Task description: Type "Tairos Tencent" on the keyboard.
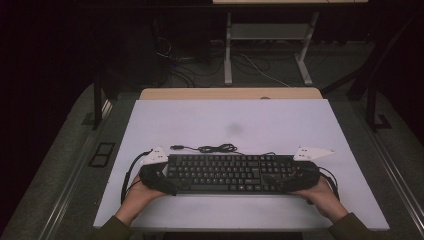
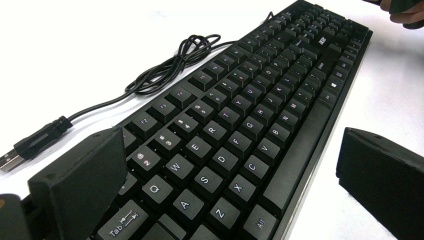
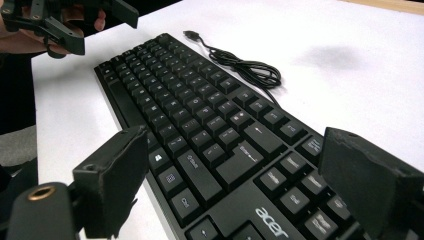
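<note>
One black keyboard lay lower centre of frame on the white tabletop, cable coiled behind. Left claw and right claw, both spread wide, straddled its ends; grasp not yet made, lift pending.

This looks like a lab or office test room, dark around one lit work spot. A white board covers a wooden desk, and behind that desk stands a second table on white metal legs with loose cables on grey carpet beneath it. A black floor outlet sits left of the desk.
</note>
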